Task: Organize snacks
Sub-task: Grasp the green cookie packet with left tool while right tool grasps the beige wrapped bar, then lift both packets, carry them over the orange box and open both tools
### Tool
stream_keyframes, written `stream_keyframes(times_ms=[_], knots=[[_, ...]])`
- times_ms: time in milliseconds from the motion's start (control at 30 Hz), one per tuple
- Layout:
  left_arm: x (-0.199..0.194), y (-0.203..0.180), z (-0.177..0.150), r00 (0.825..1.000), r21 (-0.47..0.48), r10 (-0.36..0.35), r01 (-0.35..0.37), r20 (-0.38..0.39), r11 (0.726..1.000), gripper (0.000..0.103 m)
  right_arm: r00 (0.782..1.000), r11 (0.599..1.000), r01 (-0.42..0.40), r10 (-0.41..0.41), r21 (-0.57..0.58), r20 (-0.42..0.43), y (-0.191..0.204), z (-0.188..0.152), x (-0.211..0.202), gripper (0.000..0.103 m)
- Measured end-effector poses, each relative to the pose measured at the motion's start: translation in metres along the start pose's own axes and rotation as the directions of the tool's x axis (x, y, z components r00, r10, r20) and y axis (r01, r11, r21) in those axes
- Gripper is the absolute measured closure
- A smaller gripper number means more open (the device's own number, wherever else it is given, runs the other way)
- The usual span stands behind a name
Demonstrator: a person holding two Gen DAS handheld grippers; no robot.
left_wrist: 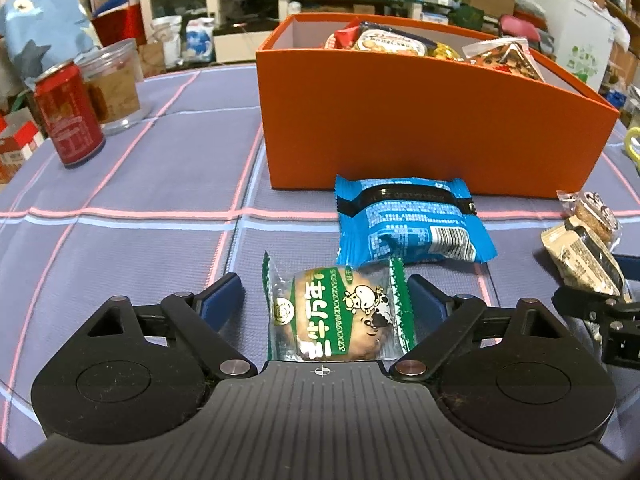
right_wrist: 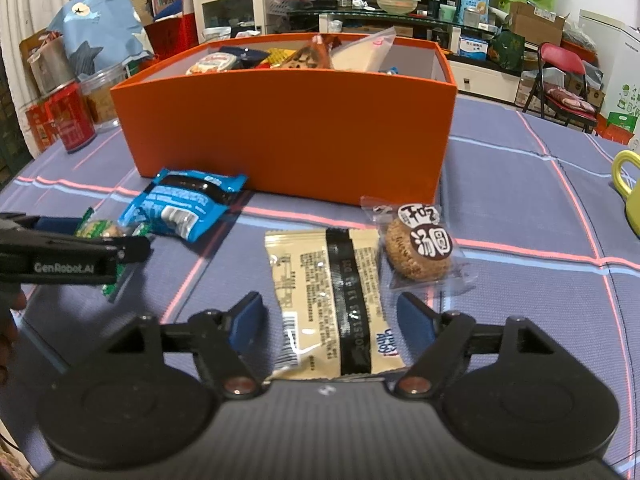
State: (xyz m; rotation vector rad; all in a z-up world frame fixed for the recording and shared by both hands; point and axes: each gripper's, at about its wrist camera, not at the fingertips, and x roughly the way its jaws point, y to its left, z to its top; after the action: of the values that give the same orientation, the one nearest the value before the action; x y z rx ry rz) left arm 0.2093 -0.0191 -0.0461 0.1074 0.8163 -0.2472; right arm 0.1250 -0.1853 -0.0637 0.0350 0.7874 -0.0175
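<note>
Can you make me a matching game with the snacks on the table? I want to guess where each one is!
Things:
1. green cookie packet
2. beige packet
3. blue packet
4. red can

Places:
A. leaning on the orange box
B. between the left gripper fingers
C. beside a clear jar
D. between the right gripper fingers

Pairs: 1-B, 2-D, 3-A, 4-C

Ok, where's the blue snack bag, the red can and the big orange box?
blue snack bag [left_wrist: 412, 220], left wrist view, middle of the wrapper's printed back.
red can [left_wrist: 70, 114], left wrist view, middle of its side.
orange box [right_wrist: 288, 132], right wrist view, its front wall.
</note>
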Motion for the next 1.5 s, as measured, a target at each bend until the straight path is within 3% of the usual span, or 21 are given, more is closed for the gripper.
stream_keyframes(times_ms=[333, 367, 400, 433, 500, 667, 767, 1100, 1500], knots=[[-0.004, -0.004, -0.003, 1.0, 0.011, -0.011, 0.011, -0.003, 1.0, 0.036, 1.0, 1.0, -0.005, 0.005, -0.005, -0.004, 0.001, 0.0, 0.001, 0.022], [-0.005, -0.004, -0.003, 1.0, 0.011, -0.011, 0.011, -0.001, 1.0, 0.045, 1.0, 1.0, -0.007, 0.007, -0.005, -0.006, 0.001, 0.0, 0.001, 0.023], [-0.007, -0.004, -0.003, 1.0, 0.013, -0.013, 0.013, 0.002, 1.0, 0.062, 1.0, 1.0, -0.009, 0.009, -0.005, -0.007, 0.001, 0.0, 0.0, 0.026], [-0.01, -0.003, -0.002, 1.0, 0.015, -0.021, 0.021, 0.001, 1.0, 0.067, 1.0, 1.0, -0.011, 0.011, -0.007, -0.008, 0.001, 0.0, -0.001, 0.033], [-0.013, 0.0, -0.001, 0.999, 0.001, -0.041, 0.041, -0.015, 0.999, 0.069, 1.0, 1.0, -0.01, 0.01, -0.001, -0.005, 0.001, 0.001, -0.004, 0.044], [-0.02, -0.001, -0.003, 0.998, 0.006, -0.063, 0.063, -0.02, 0.998, 0.074, 1.0, 1.0, -0.023, 0.023, 0.003, -0.002, 0.003, 0.0, -0.006, 0.045], [-0.026, -0.002, -0.001, 0.998, 0.019, -0.065, 0.066, -0.005, 0.998, 0.082, 1.0, 1.0, -0.029, 0.029, 0.005, 0.0, 0.006, -0.001, -0.007, 0.047], [-0.035, 0.003, 0.001, 0.999, 0.027, -0.052, 0.052, 0.008, 0.998, 0.083, 0.999, 0.995, -0.015, 0.019, -0.098, 0.046, 0.031, -0.005, -0.024, 0.047], [-0.067, -0.004, 0.011, 0.991, 0.081, -0.036, 0.026, 0.129, 0.996, 0.084, 0.99, 0.987, 0.015, 0.008, -0.162, 0.138, 0.04, 0.003, -0.048, 0.047]])
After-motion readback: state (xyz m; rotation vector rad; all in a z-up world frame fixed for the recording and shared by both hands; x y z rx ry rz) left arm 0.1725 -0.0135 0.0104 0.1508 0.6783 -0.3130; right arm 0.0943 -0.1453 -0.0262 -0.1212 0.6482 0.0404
